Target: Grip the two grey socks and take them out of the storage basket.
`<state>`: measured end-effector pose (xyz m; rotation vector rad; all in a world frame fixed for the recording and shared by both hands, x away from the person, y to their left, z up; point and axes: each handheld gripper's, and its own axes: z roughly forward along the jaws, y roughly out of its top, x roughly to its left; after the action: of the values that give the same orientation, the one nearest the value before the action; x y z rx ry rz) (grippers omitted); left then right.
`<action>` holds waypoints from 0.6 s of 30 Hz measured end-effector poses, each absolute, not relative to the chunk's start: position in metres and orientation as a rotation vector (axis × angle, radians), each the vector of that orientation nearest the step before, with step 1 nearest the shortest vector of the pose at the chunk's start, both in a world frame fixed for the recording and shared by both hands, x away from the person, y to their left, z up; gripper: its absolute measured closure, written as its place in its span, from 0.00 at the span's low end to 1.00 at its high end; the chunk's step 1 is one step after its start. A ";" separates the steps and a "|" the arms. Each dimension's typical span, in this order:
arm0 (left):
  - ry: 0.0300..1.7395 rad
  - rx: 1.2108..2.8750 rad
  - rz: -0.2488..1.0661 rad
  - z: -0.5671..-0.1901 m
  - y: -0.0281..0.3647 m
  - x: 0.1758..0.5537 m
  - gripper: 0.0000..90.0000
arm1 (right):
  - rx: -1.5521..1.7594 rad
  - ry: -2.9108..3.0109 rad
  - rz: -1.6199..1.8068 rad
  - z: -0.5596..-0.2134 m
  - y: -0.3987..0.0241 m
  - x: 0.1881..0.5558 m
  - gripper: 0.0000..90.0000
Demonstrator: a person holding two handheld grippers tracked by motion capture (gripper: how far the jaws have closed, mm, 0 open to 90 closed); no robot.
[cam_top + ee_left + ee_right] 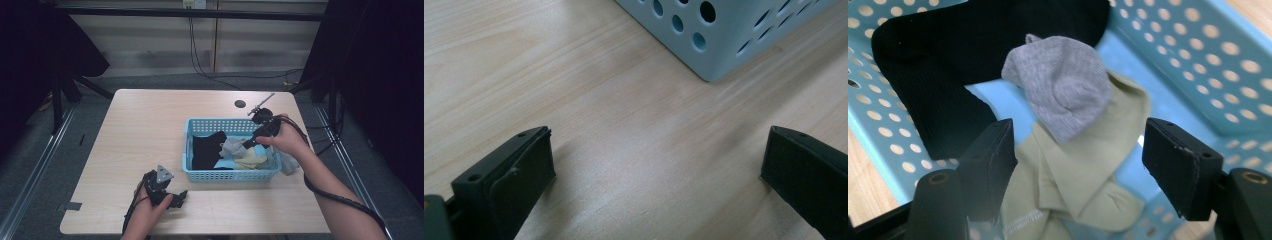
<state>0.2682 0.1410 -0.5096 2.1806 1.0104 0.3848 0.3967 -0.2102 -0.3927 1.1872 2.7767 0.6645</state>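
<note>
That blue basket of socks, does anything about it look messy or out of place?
Mildly: the socks lie jumbled in the blue basket, a grey sock crumpled over a pale yellow-green one, beside a black one. Another grey piece hangs outside the right wall.

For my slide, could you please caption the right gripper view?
Open right gripper poised over grey sock and pale green sock in the blue basket.

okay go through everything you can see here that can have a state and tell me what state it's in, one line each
left gripper: open, nothing between the jaws, low over the table.
right gripper: open, poised over the socks in the basket.
blue basket: upright on the table, holding socks.
black sock: lying flat in the basket.
grey sock: crumpled on top of the pale green one.
pale green sock: folded, lying beneath the grey sock.
</note>
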 end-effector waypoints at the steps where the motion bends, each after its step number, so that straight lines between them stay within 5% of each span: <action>1: 1.011 2.181 0.385 -0.510 0.141 0.268 0.00 | 1.173 2.790 0.661 -0.397 -0.205 0.397 0.33; 18: 1.014 2.178 0.384 -0.510 0.141 0.268 0.00 | 1.084 2.834 0.639 -0.430 -0.176 0.409 0.32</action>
<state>0.2681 0.1409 -0.5097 2.1776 1.0140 0.3843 0.4091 -0.1761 -0.4300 1.0835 2.8337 0.6387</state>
